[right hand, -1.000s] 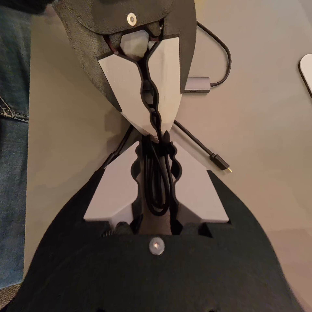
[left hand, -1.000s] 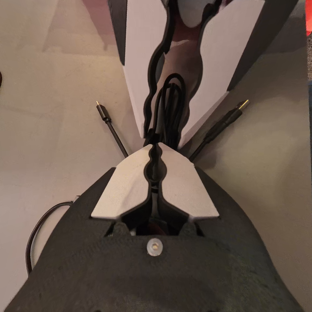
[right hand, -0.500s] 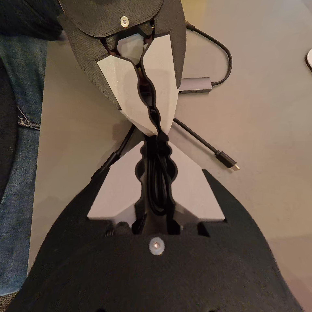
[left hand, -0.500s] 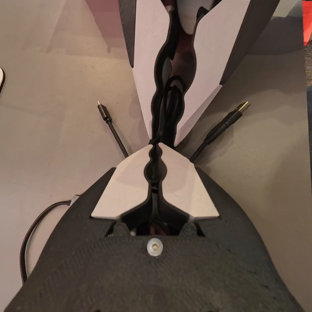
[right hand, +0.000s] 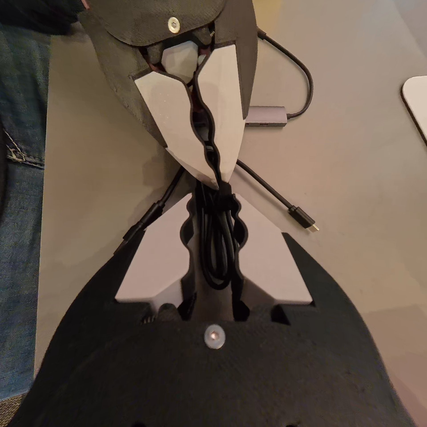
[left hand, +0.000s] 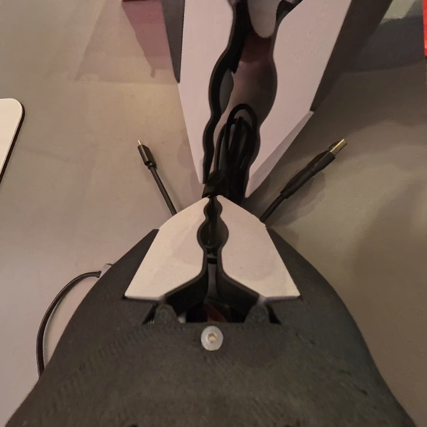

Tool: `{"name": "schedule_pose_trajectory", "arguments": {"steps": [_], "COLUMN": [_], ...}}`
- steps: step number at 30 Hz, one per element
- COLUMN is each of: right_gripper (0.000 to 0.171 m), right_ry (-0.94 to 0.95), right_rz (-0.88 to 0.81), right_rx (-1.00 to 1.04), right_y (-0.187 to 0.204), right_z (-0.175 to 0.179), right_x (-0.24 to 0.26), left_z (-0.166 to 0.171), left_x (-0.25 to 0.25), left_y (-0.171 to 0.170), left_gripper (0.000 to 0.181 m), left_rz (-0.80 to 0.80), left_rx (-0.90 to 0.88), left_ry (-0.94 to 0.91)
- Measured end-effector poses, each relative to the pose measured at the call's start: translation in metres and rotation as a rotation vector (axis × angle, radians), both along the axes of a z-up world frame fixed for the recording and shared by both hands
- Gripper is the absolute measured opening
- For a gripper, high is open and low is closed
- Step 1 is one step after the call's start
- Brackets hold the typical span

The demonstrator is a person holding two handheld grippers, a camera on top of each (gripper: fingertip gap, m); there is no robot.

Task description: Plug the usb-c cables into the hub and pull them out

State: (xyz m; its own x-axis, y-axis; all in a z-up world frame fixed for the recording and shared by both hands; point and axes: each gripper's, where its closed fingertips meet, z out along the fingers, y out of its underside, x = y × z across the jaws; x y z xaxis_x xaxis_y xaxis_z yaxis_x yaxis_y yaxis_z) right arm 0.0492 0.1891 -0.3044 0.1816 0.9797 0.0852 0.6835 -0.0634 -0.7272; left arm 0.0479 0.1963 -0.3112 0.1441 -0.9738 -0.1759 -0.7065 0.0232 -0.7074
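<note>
The left tongs (left hand: pixel 212 198) are pressed together at their tips on one end of a coiled black cable bundle (right hand: pixel 217 242), right at the strap that binds it. The right tongs (right hand: pixel 213 196) stand apart, their wavy inner edges either side of the bundle's loop; whether they touch the cable cannot be told. The two tongs meet nose to nose over the grey table (right hand: pixel 346 184).

Two free ends fan out from the bundle. The slim USB-C plug (left hand: pixel 144 153) lies on the table on the left in the left wrist view, its metal tip pointing away; in the right wrist view it shows on the right (right hand: pixel 302 218). The thicker plug with a wide metal end (left hand: pixel 332 152) points out on the other side.

The grey hub (right hand: pixel 265 116) sits on the table behind the left tongs, partly hidden, with its own dark lead (right hand: pixel 307 76) curving off. No plug is in it. A white rounded slab (right hand: pixel 416 104) lies at the table's edge, and blue denim (right hand: pixel 20 115) shows beside the table.
</note>
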Motion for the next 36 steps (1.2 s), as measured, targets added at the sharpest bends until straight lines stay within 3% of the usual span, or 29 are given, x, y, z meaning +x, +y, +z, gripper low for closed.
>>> {"name": "schedule_pose_trajectory", "arguments": {"steps": [9,25,31,36], "right_gripper": [0.006,0.015,0.035,0.023], "right_ry": [0.006,-0.092,-0.089,-0.061], "right_rz": [-0.001,0.103,0.044,-0.004], "right_rx": [0.07,0.125,0.11,0.103], "right_y": [0.0004,-0.0058,-0.005,0.0012], "right_z": [0.0081,0.0063,0.0083,0.0052], "right_x": [0.0036,0.0014,0.004,0.0037], "left_z": [-0.0005,-0.0005,-0.0004,-0.0006], "left_x": [0.0,0.0,0.0,0.0], "left_y": [-0.0001,-0.0003,-0.0002,-0.0002], "left_gripper": [0.0,0.0,0.0,0.0], "left_rz": [0.0,0.0,0.002,0.002], "left_rx": [-0.005,-0.004,0.005,0.0], "left_ry": [-0.004,-0.015,-0.015,-0.016]}}
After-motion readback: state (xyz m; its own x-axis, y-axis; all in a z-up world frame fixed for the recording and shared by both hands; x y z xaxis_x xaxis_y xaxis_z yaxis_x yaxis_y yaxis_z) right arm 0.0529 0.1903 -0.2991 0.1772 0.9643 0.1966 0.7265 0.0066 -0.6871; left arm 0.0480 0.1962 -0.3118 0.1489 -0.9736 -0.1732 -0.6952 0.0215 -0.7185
